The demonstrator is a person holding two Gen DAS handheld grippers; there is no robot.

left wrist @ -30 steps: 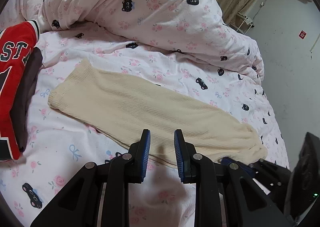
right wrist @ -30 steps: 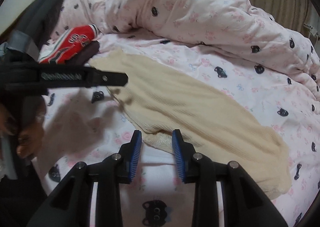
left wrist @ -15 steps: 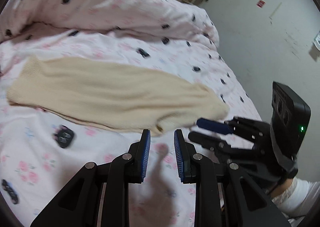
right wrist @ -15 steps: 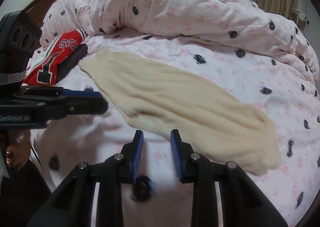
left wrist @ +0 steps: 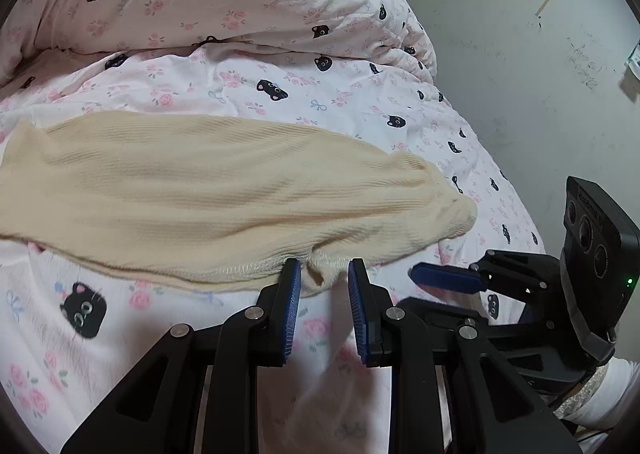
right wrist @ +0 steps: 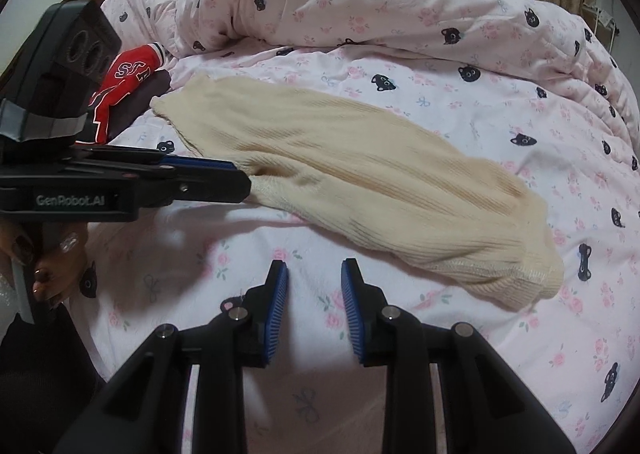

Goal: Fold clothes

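Straddling cream knit [left wrist: 224, 190] hem, left hand-held gripper [left wrist: 324, 274] parted; right hand-held gripper [right wrist: 314, 274] parted; only right view shows red jersey [right wrist: 128, 82].

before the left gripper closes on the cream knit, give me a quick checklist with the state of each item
1. Left gripper open: ok.
2. Near edge of the cream knit garment at its fingertips: ok; whether the cloth is fully between the pads, cannot tell.
3. Right gripper open: ok.
4. Right gripper at the garment: not ok, it hangs over bare bedsheet, short of the knit.
5. Garment lying flat on the bed: ok, only slight ripples.
6. Red jersey apart from the knit: ok, it lies past the far end.
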